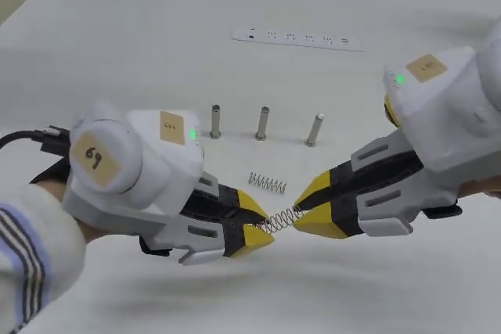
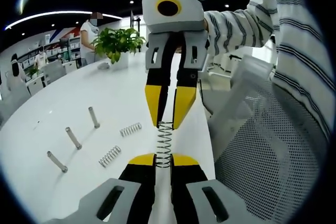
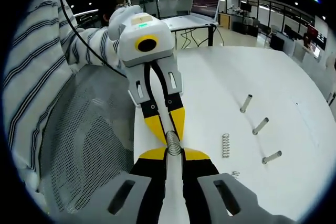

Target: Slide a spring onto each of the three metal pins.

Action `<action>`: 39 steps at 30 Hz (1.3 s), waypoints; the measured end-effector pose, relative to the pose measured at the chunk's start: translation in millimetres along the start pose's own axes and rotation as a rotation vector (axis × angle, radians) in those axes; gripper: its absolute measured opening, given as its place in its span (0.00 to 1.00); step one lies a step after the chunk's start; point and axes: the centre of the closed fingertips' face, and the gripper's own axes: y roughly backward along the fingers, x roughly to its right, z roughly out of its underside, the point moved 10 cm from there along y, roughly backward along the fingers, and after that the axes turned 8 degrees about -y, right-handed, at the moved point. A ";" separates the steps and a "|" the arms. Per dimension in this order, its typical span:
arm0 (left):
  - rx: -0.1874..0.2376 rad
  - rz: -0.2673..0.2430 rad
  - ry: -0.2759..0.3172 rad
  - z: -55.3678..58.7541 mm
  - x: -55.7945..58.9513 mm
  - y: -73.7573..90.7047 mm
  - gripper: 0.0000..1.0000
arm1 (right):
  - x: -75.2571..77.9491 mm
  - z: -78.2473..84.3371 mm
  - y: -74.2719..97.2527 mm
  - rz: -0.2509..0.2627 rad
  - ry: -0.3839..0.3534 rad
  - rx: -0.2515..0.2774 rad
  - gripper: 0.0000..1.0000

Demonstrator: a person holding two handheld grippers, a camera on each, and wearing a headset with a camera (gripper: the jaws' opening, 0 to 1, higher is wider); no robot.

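Three bare metal pins point(image 1: 215, 121) point(image 1: 263, 123) point(image 1: 315, 130) stand upright in a row on the white table. My left gripper point(image 1: 262, 232) and right gripper point(image 1: 301, 213) meet tip to tip in front of them, each shut on one end of a spring point(image 1: 280, 220) held just above the table. In the left gripper view the spring point(image 2: 165, 142) runs from my left gripper point(image 2: 164, 157) up to the right gripper point(image 2: 169, 121). In the right gripper view the spring point(image 3: 172, 142) sits between my right gripper point(image 3: 175, 153) and the left gripper point(image 3: 168, 129). A loose spring point(image 1: 267, 184) lies before the pins.
A white power strip point(image 1: 297, 38) lies at the back of the table. Two loose springs point(image 2: 130, 129) point(image 2: 109, 156) lie near the pins point(image 2: 73, 137) in the left gripper view. A mesh chair point(image 3: 89, 129) stands beside the table edge.
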 end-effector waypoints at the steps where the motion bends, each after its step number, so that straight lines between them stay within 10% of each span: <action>1: 0.004 -0.004 0.002 -0.2 0.0 0.1 0.02 | 0.0 -1.1 0.5 0.002 0.001 -0.006 0.07; 39: -0.030 -0.079 -0.042 -9.5 3.0 -5.0 0.02 | 5.3 -22.1 5.8 -0.025 0.198 -0.154 0.07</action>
